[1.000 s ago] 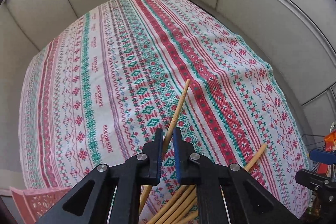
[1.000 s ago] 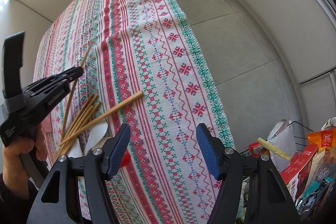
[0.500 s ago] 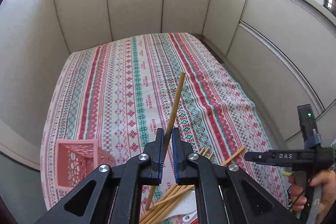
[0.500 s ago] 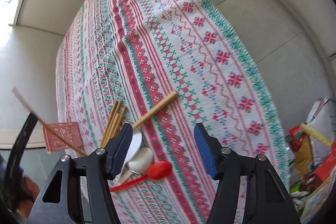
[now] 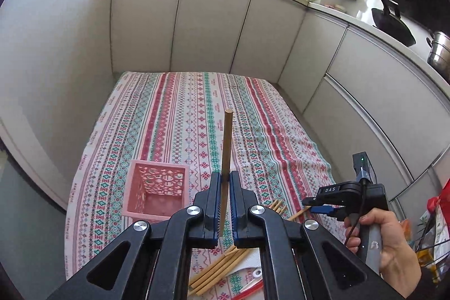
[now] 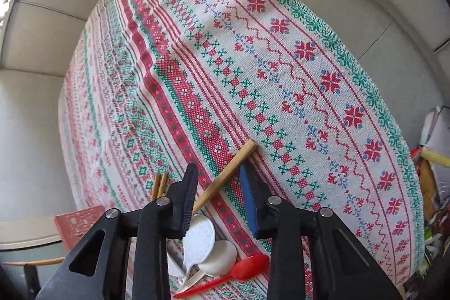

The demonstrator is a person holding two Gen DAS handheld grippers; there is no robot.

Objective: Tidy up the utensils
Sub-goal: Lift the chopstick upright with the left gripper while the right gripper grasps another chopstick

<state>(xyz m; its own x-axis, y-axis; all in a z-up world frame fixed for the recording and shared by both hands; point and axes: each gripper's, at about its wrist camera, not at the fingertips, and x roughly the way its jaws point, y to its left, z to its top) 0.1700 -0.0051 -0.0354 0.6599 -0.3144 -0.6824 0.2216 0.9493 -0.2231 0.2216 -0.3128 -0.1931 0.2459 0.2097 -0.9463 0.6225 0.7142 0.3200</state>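
Chopstick (image 5: 225, 159) in left gripper (image 5: 224, 204), "DAS" on right gripper (image 5: 329, 208)

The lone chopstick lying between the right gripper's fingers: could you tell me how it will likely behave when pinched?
The lone chopstick looks thin, wooden and straight, so probably stiff and light. Its squarish end suggests little rolling. The right gripper straddles it away from its middle, so it may tilt.

A table under a red, green and white patterned cloth (image 5: 180, 114) carries everything. Left of my left fingers sits a pink lattice basket (image 5: 156, 191). Between my right fingers lies one chopstick (image 6: 225, 177); below them, white spoons (image 6: 208, 249) and a red spoon (image 6: 233, 274).
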